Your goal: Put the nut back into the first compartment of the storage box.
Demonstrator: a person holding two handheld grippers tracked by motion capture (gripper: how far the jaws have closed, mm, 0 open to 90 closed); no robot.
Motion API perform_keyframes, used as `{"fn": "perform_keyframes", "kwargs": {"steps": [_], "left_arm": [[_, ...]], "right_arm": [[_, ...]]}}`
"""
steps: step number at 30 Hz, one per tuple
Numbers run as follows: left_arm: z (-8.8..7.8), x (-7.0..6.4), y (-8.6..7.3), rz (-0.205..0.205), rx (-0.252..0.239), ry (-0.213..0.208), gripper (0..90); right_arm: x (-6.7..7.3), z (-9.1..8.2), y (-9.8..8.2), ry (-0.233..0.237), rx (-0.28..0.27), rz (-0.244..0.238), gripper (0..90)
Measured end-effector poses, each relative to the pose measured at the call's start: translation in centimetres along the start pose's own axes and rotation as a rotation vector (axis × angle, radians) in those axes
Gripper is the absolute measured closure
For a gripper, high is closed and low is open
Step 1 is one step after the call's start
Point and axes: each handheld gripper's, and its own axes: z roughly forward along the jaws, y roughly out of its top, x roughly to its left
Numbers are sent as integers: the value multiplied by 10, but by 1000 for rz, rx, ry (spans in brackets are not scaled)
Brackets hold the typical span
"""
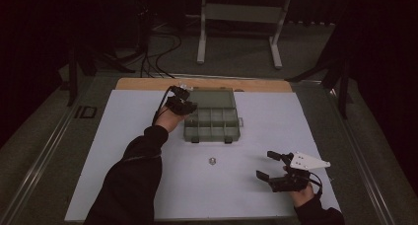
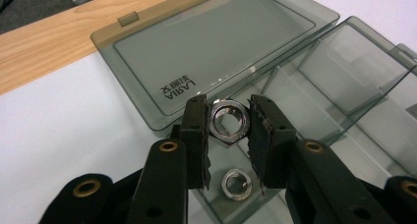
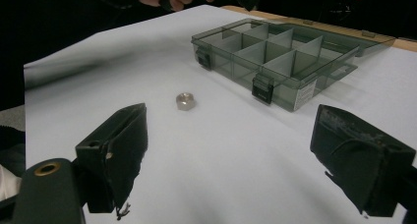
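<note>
Holding 1 hex nut (image 2: 229, 121) by 2 opposite flats, the left gripper (image 1: 181, 102) hangs over the left-hand compartments of the open organiser box (image 1: 231, 135), at about 10 o'clock from the sheet's centre in the high view. Its jaws are closed on the nut as far as the steel lets them. Below it, a second nut (image 2: 236, 183) already lies in the compartment. Such a nut should be small, dense, stiff and smooth-sided, so the flats look like the surest place to pinch; corners would likely slip. Further right, a loose nut (image 1: 212, 161) sits on the white sheet (image 1: 123, 136) near its centre, apart from the box. At about 4 o'clock, the right gripper (image 1: 268, 166) waits with jaws spread wide and nothing between them, facing that nut.
</note>
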Motion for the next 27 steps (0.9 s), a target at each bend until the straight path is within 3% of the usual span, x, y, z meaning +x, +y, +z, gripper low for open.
{"fn": "perform_keyframes", "kwargs": {"steps": [6,11,13,15,21,23,24,27], "left_arm": [[15,0,-6,-26,47,3,697],[23,-3,-9,-4,81,5,691],[22,-4,-9,2,86,16,643],[18,-4,-7,-8,84,5,588],[-3,-5,-1,-25,51,-6,553],[-3,-5,-1,-25,51,-6,543],[-15,-6,0,-23,41,-22,525],[-27,-10,-1,-13,22,-49,492]], "right_arm": [[0,-1,0,1,-1,0,142],[0,0,0,5,2,0,142],[1,0,0,6,0,0,142],[0,-1,0,4,0,-1,142],[1,-1,0,2,1,-3,142],[1,-1,1,2,2,-2,142],[1,-1,1,-1,0,-2,142],[1,-2,1,-2,-2,-2,143]]}}
